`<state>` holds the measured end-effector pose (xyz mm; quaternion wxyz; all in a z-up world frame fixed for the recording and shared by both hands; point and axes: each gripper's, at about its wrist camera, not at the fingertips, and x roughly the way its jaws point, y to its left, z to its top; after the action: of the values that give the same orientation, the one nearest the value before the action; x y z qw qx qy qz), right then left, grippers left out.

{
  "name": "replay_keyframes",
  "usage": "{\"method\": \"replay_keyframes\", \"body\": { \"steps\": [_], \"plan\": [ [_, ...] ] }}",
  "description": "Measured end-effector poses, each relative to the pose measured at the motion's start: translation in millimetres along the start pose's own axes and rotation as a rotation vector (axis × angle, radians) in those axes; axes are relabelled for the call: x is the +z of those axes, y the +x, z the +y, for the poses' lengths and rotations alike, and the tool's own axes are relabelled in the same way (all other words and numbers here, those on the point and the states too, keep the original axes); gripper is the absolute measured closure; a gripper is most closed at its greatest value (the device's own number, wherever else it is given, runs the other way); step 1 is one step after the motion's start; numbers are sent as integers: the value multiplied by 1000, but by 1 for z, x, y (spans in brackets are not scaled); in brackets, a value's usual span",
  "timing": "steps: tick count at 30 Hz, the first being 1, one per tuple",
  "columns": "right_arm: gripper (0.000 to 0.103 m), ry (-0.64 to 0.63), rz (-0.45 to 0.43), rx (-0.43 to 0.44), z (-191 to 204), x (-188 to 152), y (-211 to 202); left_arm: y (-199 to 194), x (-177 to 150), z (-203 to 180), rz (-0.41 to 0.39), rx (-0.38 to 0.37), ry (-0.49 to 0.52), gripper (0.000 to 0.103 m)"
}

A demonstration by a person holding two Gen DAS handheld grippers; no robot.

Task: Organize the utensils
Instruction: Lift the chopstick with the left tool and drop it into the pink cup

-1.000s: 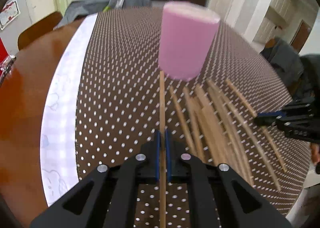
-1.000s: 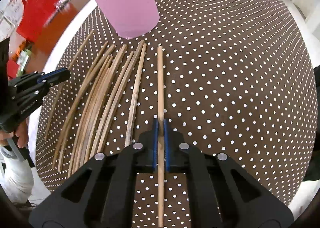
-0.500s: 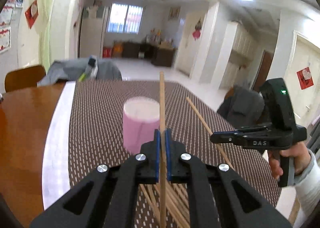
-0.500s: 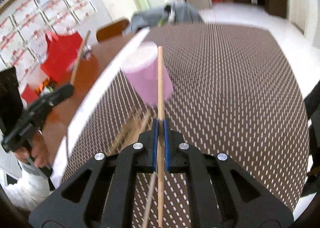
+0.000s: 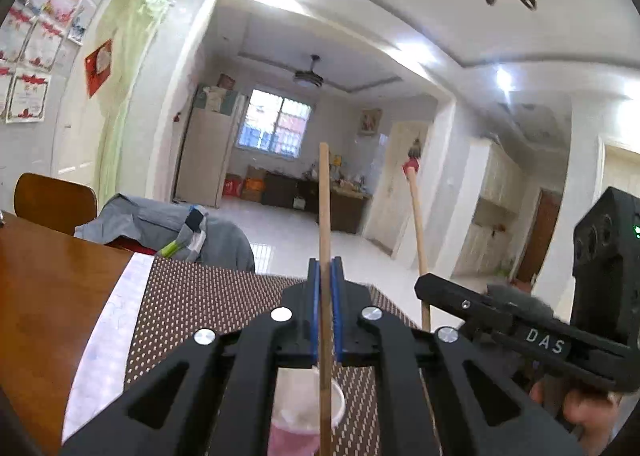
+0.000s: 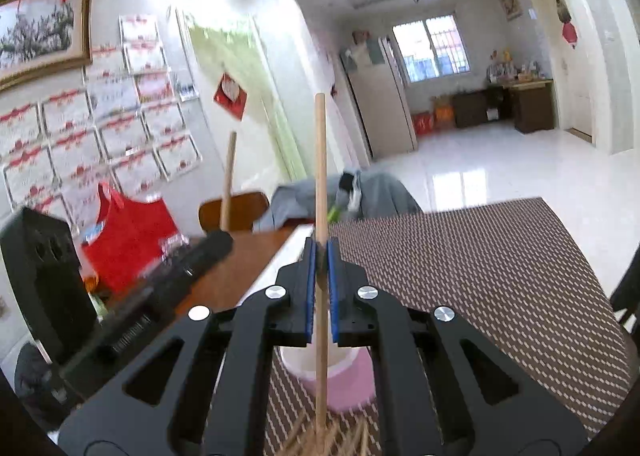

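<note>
The left gripper (image 5: 325, 284) has its jaws clamped on a chopstick (image 5: 324, 208) that stands upright above the pink cup (image 5: 308, 412). The right gripper (image 6: 320, 260) has its jaws clamped on a second chopstick (image 6: 320, 160), also upright, its lower end in front of the cup. The cup stands on the dotted mat (image 6: 480, 256) on the desk (image 5: 48, 296). Loose chopsticks (image 6: 340, 440) lie on the mat near the cup.
</note>
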<state>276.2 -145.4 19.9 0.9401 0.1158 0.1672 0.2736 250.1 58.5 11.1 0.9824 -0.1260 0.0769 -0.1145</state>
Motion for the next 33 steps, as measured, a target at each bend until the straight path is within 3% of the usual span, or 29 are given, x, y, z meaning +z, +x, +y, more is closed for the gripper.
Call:
{"method": "replay_keyframes", "body": {
  "steps": [7,13,20,33],
  "plan": [
    [97,8,-78,-15,12,2,42,24,4,3,-83,22,11,97],
    [97,42,-101,-23,-2,-6,61,40,-3,11,-136,45,10,97],
    [97,53,-54,-17,-13,-24,73,51,-27,17,-79,66,29,97],
    [97,-8,-17,-26,-3,-48,37,21,-44,8,-5,62,78,97]
  ]
}}
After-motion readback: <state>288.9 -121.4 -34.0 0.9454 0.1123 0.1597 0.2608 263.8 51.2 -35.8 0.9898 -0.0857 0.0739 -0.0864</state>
